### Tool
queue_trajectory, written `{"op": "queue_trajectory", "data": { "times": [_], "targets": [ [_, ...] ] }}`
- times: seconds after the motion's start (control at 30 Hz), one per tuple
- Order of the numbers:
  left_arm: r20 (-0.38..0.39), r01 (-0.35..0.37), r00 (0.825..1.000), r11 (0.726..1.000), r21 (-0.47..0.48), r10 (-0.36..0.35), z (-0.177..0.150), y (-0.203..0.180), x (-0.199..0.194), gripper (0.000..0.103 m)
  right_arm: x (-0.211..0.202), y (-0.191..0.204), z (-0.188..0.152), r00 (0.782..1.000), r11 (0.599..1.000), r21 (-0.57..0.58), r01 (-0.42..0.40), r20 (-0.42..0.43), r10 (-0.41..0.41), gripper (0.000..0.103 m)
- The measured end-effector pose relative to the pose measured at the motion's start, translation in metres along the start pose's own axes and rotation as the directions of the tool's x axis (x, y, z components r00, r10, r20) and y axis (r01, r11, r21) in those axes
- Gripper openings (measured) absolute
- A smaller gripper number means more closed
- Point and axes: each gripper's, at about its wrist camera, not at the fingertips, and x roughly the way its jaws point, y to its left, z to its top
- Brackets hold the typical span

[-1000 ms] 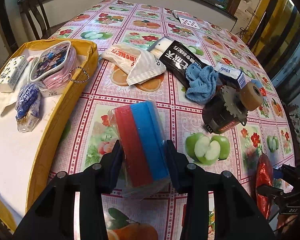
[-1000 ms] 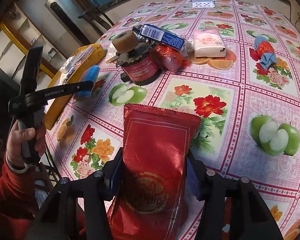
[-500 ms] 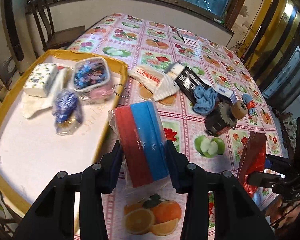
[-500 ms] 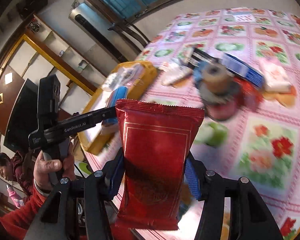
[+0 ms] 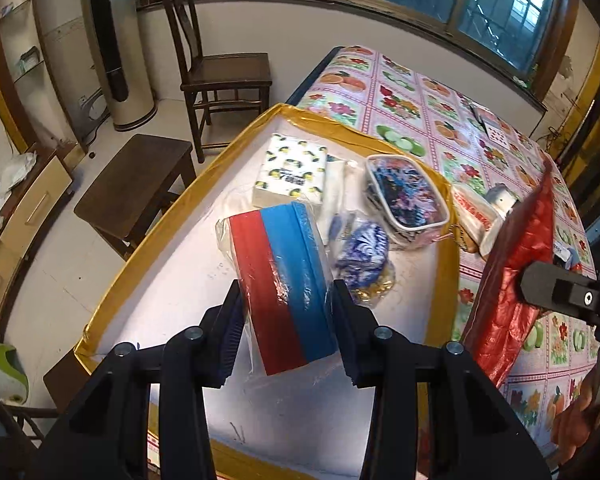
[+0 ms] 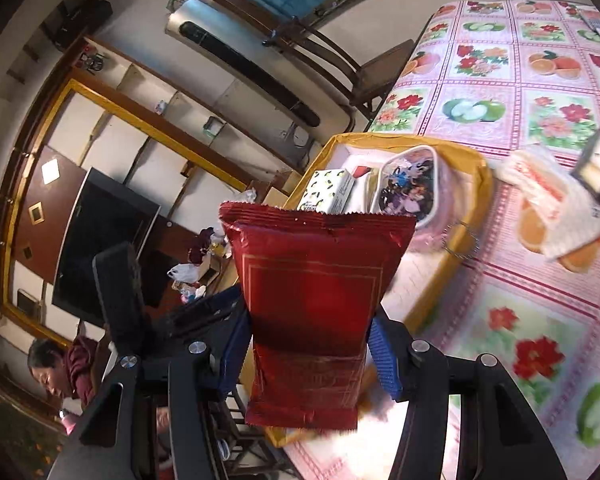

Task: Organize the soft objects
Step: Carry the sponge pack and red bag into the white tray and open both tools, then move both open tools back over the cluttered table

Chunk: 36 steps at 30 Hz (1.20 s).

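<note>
Your left gripper (image 5: 286,312) has its jaws closed on a red-and-blue sponge pack (image 5: 282,280) in clear wrap, pads pressed to its two long sides. You hold the pack above the white floor of the yellow-rimmed tray (image 5: 446,280), near the tray's middle; whether its lower end touches the floor cannot be told.

Your right gripper (image 6: 306,348) has its jaws closed on a red foil packet (image 6: 314,304), gripped across its lower half, crimped top edge upward. You hold the packet in the air at the tray's near right edge, over the line where tray meets bench (image 5: 432,104). In the left wrist view the packet shows edge-on to the right of the tray.

In the tray:
- a white tissue pack (image 5: 290,170) with a lemon print, toward the far side;
- a clear zip pouch (image 5: 406,200) full of dark printed items, against the right rim, its ball chain hanging over the rim;
- a small blue-and-white wrapped bundle (image 5: 360,256), just right of the sponge pack.

On the bench's fruit-and-flower cloth, just outside the tray's right rim, lies a white bag with red lettering (image 6: 552,200).

A wooden chair (image 5: 220,68) and a low stool (image 5: 136,184) stand on the floor beyond the tray.
</note>
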Motion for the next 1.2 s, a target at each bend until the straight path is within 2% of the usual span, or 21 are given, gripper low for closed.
{"op": "queue_trajectory", "data": {
  "times": [0.27,0.4,0.47,0.53,0.6,0.77,0.83,0.9,1.03,1.2],
  "targets": [
    [-0.051,-0.004,0.999,0.999,-0.039,0.002,-0.004,0.023,0.028,0.04,0.058,-0.007,0.015,0.993,0.992,0.045,0.116,-0.018,-0.115,0.055],
    [-0.063,0.006,0.998,0.998,-0.06,-0.009,-0.002,0.028,0.035,0.04,0.067,-0.013,0.018,0.997,0.992,0.092,0.083,-0.016,-0.082,0.058],
    [-0.06,0.009,0.998,0.998,-0.068,-0.013,-0.002,0.031,0.034,0.04,0.064,-0.007,0.02,0.996,0.994,0.057,0.09,-0.003,-0.09,0.059],
    [-0.059,0.011,0.998,0.997,-0.079,-0.016,-0.003,0.034,0.033,0.041,0.054,-0.002,0.017,0.993,0.993,0.021,0.115,0.004,-0.115,0.068],
    [-0.066,0.021,0.997,0.996,-0.088,-0.027,-0.003,0.037,0.033,0.042,0.043,0.0,0.011,0.994,0.994,0.015,0.11,0.017,-0.111,0.086],
    [-0.088,0.014,0.996,0.996,-0.085,-0.021,-0.007,0.032,0.039,0.046,0.026,0.005,-0.012,0.992,0.992,-0.039,0.123,0.022,-0.123,0.089],
    [-0.094,0.001,0.996,0.996,-0.086,-0.009,-0.009,0.031,0.04,0.063,0.022,0.004,-0.022,0.992,0.992,-0.043,0.123,0.006,-0.123,0.091],
    [-0.082,-0.017,0.997,0.996,-0.086,0.01,-0.01,0.03,0.037,0.073,0.016,0.003,-0.031,0.992,0.991,-0.049,0.128,0.0,-0.128,0.093],
    [-0.068,-0.039,0.997,0.993,-0.108,0.032,-0.012,0.033,0.027,0.074,-0.002,0.002,-0.049,0.994,0.992,-0.07,0.108,-0.007,-0.109,0.094],
    [-0.025,-0.047,0.999,0.996,-0.076,0.045,-0.015,0.017,0.008,0.074,-0.037,-0.002,-0.075,0.992,0.985,-0.117,0.123,0.026,-0.121,0.099]
  ]
}}
